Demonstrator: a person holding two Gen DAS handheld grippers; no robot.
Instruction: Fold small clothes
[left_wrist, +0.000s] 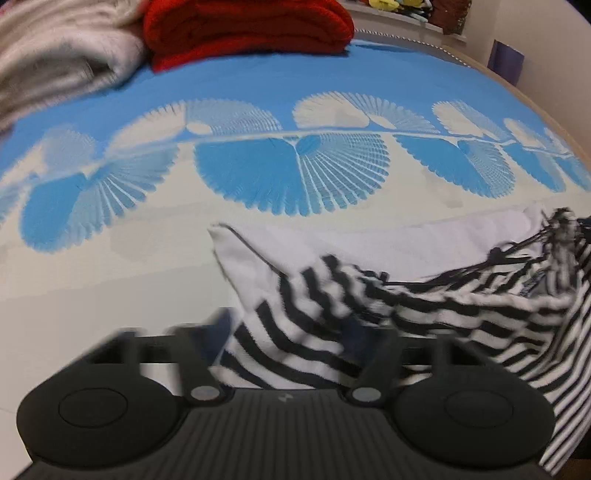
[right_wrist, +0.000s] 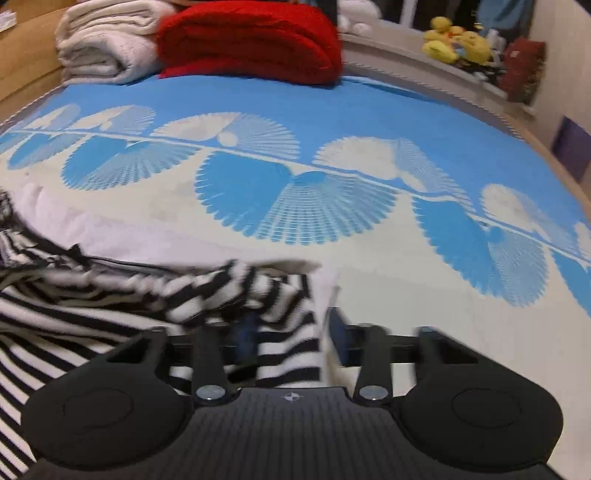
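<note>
My left tool (left_wrist: 284, 332) and right tool (right_wrist: 288, 332) each grip an end of the black-and-white striped garment (left_wrist: 424, 306), bunched between them on the bed (left_wrist: 110, 295). Ahead lies open bedspread; a folded red blanket (right_wrist: 251, 40) sits at the far edge.

Both the left tongs (left_wrist: 286, 332) and right tongs (right_wrist: 291, 332) are matte black, with ribbed central housings, two round side discs, silver pivot screws, a small emblem, and dark blue fingers (right_wrist: 338, 328).
</note>
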